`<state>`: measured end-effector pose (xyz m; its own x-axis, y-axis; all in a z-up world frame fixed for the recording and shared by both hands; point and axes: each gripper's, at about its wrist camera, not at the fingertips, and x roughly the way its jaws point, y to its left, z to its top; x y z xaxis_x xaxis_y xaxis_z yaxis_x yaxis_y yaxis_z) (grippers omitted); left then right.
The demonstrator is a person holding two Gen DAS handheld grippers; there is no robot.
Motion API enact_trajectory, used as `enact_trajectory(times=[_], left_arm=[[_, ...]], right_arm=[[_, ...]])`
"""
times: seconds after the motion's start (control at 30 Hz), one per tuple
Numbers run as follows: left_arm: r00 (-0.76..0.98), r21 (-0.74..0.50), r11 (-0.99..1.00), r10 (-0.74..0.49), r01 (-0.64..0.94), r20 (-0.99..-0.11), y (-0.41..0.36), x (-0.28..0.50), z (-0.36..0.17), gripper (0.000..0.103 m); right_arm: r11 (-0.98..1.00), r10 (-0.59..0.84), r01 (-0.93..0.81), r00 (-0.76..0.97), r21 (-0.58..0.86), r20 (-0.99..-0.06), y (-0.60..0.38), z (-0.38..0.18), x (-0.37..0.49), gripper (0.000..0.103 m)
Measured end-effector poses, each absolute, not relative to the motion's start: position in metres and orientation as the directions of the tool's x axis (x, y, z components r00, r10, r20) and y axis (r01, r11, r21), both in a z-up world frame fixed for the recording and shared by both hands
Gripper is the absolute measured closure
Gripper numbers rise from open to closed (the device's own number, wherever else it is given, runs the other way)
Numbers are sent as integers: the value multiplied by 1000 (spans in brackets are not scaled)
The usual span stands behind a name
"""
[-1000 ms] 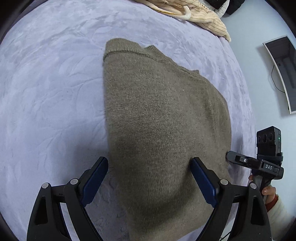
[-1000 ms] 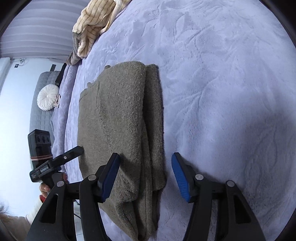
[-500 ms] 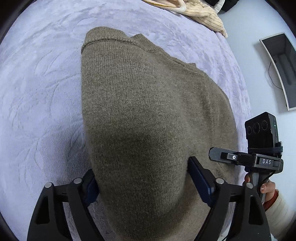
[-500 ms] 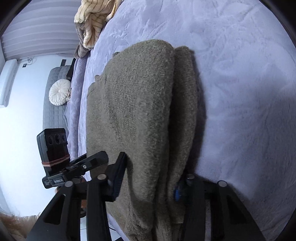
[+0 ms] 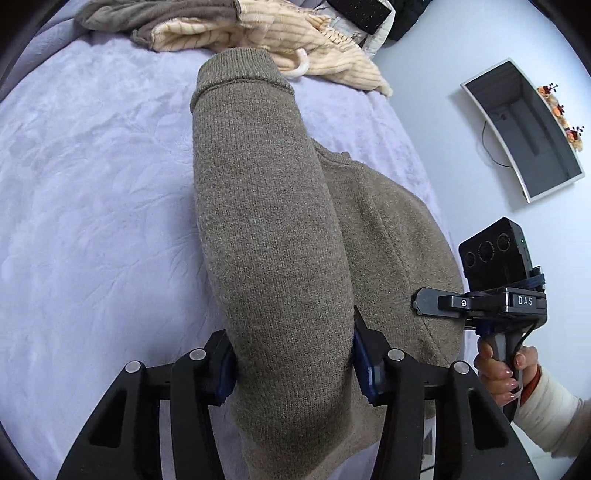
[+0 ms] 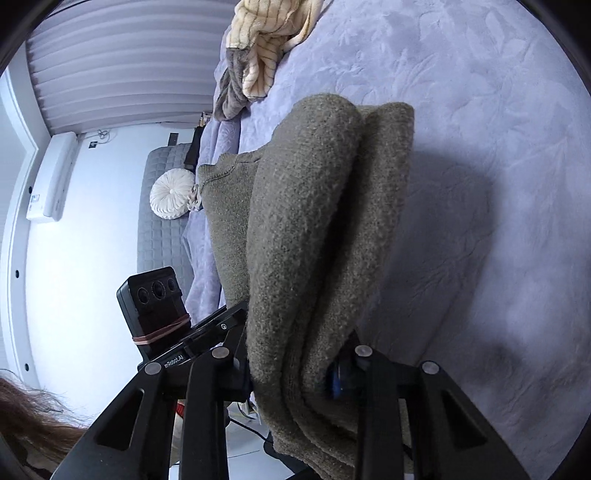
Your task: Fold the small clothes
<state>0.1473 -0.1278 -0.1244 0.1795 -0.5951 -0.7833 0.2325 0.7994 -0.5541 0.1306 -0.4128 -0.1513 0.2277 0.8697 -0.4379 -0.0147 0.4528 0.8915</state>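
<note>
An olive-brown knit sweater [image 5: 273, 221] lies partly folded on the lavender bedspread [image 5: 92, 206]. My left gripper [image 5: 291, 365] is shut on the sweater's near edge and lifts it off the bed. My right gripper [image 6: 291, 365] is shut on the sweater [image 6: 317, 229] too, clamping several bunched layers at its other near corner. The right gripper also shows in the left wrist view [image 5: 480, 302], at the sweater's right edge. The blue pads are mostly hidden by the fabric.
A heap of cream striped and grey clothes [image 5: 258, 33] lies at the far edge of the bed, also in the right wrist view [image 6: 258, 48]. A grey couch with a round white cushion [image 6: 171, 199] stands beyond the bed. The person's hand [image 5: 498, 373] holds the right gripper.
Both grippers went from open astride the sweater's near edge to shut on it. The gripped edge has risen off the bed, bunching the fabric into a raised fold.
</note>
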Motion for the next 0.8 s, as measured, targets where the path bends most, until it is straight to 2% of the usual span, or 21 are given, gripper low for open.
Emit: enact_trajectory(times=[0.2,0.37,0.6,0.73,0.8], left_arm=[[179,-535,815,-574,224,-799,-96,113,-113,51],[165,-517,839,-541,166,-825,-50,76,-118,51],[150,-493,866,-500,79,-853,-9,48,-148,50],[148,-408,912,-411,53,-900,-2,50,-175,50],[146,-394,919,-392,15,-908,8,52,-184,39]], right_arm=[[468,870,-48,201,882,-450,-367,-139,100,71],[458,882,-39,148,888,-448,-318,-154,76,71],[467,881,-25,104,884,-462,-266,-184,67,71],[534,841,-9,110,845,-530,-256,-197,76,71],[592,800,-1,121,806,-588,-259,-199,84,71]])
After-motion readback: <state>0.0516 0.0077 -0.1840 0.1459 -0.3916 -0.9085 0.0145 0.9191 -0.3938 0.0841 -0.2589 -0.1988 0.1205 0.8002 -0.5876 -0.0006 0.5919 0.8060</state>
